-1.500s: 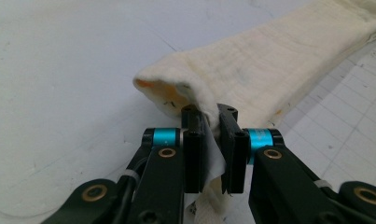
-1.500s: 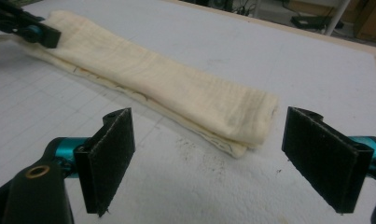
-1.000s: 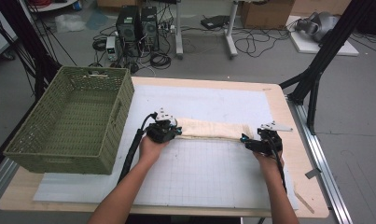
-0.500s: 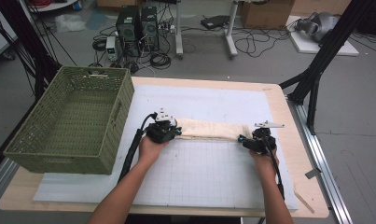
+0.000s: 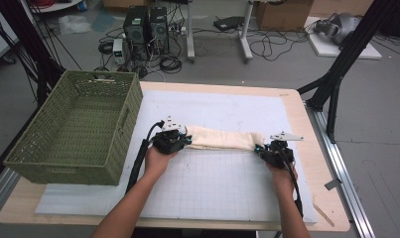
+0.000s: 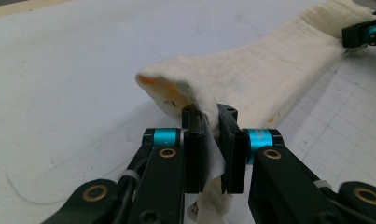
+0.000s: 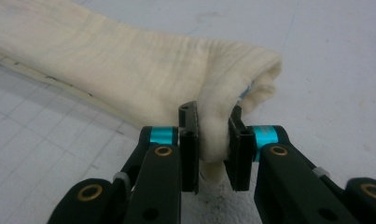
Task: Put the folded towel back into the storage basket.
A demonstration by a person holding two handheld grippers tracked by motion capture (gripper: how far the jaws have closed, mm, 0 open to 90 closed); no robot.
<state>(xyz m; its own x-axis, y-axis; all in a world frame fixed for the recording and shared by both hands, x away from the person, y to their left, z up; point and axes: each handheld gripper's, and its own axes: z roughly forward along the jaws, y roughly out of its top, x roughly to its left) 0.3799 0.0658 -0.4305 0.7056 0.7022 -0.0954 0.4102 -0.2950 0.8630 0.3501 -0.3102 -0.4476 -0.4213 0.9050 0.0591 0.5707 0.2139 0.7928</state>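
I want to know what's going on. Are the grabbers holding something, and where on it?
Yes. Both hold the cream cloth: the left gripper pinches its one end, the right gripper the other.

both grippers (image 5: 183, 141) (image 5: 261, 150) clamped, forearms outstretched

A lab or workshop, plainly. Desktop computer towers (image 5: 144, 26) and tangled cables (image 5: 267, 45) on grey floor; black metal frame legs (image 5: 339, 69) beside the counter (image 5: 292, 106).

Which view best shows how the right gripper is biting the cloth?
The right gripper view: the right gripper pinches a bunched end of the cloth. The high view shows the whole strip between both grippers; the left gripper view shows it far off.
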